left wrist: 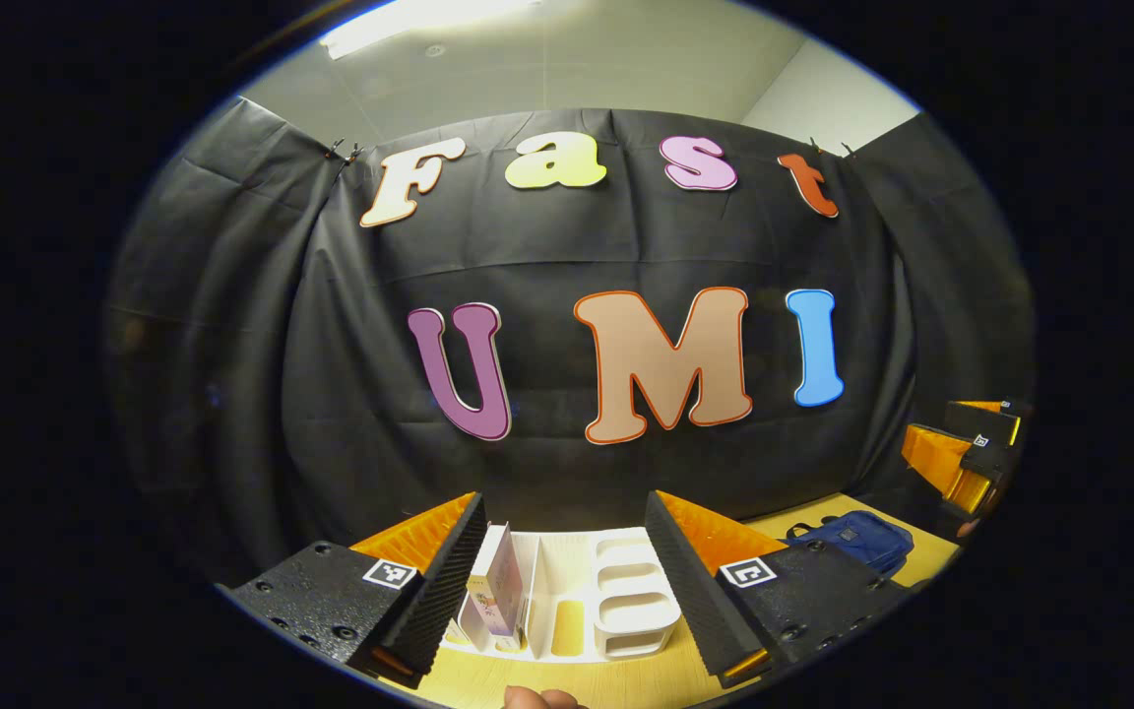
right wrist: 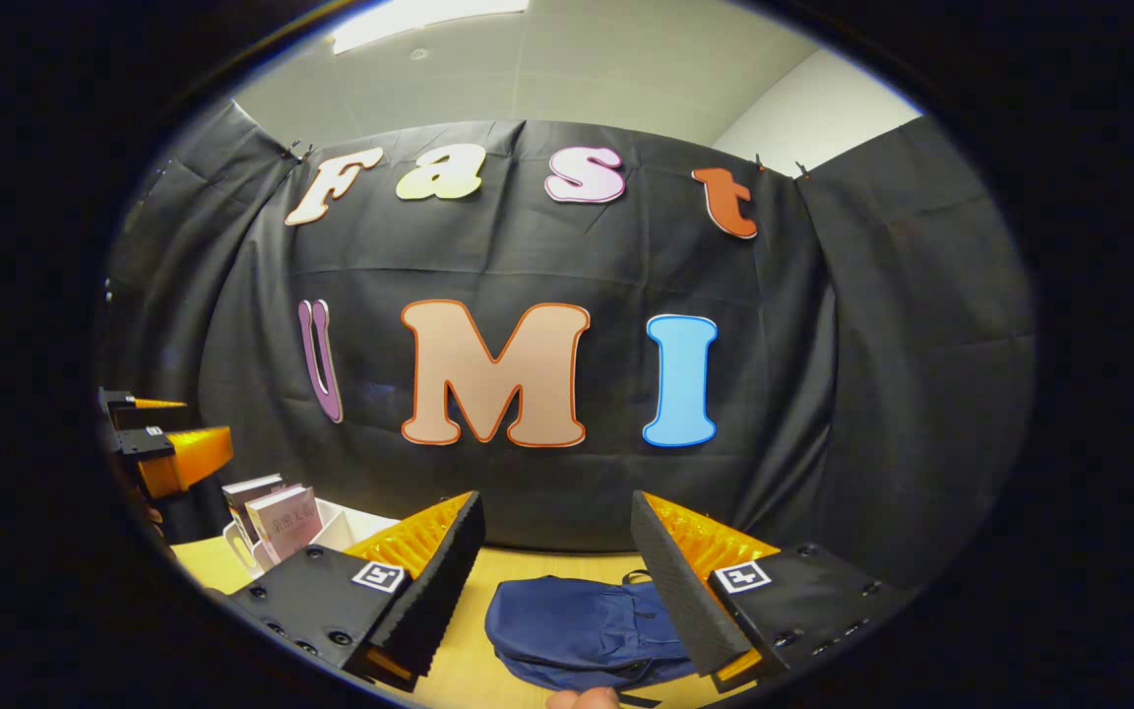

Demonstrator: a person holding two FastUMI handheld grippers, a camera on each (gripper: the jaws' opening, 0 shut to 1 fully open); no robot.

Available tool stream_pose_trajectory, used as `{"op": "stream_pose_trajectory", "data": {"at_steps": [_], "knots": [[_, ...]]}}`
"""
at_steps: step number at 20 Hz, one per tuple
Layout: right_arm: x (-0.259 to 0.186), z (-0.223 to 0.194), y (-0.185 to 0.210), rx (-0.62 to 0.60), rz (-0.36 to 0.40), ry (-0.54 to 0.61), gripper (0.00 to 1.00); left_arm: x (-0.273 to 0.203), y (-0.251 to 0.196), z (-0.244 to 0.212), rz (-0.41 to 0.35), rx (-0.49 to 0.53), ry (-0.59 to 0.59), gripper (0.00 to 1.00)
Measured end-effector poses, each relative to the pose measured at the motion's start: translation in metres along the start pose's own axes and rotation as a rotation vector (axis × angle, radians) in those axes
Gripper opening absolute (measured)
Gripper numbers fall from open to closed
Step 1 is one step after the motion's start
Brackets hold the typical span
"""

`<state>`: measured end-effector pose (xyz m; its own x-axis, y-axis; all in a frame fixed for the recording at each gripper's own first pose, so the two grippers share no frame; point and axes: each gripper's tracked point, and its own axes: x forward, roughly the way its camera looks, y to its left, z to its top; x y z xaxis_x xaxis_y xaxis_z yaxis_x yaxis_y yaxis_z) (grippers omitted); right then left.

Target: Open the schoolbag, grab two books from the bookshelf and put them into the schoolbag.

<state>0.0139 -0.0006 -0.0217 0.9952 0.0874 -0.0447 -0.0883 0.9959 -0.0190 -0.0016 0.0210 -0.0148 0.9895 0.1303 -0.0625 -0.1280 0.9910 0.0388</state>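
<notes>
Table: a smooth, pale yellow wooden top (left wrist: 587,679), set in front of a wall of matte black cloth (left wrist: 232,345) that hangs in soft folds.

Left gripper: the left gripper (left wrist: 567,561) is spread wide with nothing between its fingers; the inner faces are ridged, and each finger base carries a small square marker. It hangs above the table, facing the bookshelf.

Bookshelf: a white, smooth plastic desk organiser (left wrist: 626,591) with thin upright dividers and rounded slots, standing on the table between the left gripper's fingers as that view sees it.

Books: in the left gripper view, books (left wrist: 498,591) stand upright in the organiser's left compartment, the outer one with a pale, pinkish cover. The right gripper view shows two of them side by side, leaning slightly; their number beyond that cannot be told.

Right gripper: the right gripper (right wrist: 557,581) is also spread wide and grips nothing. It hovers over the schoolbag.

Schoolbag: a dark blue bag of soft, creased fabric (right wrist: 577,620), lying flat on the table to the right of the bookshelf and well apart from it. Whether its zip is open cannot be told.

Hands: a fingertip (left wrist: 537,697) peeks in at the bottom edge of each view.
</notes>
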Motion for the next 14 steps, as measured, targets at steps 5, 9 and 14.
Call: {"op": "stream_pose_trajectory", "data": {"at_steps": [5,9,14], "knots": [[0.018,-0.048,-0.004,-0.169,0.098,0.068,0.99,0.003,0.009,-0.004,0.074,0.010,0.020,0.95],[0.034,-0.101,-0.002,-0.360,0.193,0.122,0.96,0.005,0.017,-0.005,0.153,0.013,0.034,0.95],[0.039,-0.173,0.022,-0.678,0.366,0.114,1.00,0.004,0.027,-0.016,0.257,0.026,0.065,0.95]]}}
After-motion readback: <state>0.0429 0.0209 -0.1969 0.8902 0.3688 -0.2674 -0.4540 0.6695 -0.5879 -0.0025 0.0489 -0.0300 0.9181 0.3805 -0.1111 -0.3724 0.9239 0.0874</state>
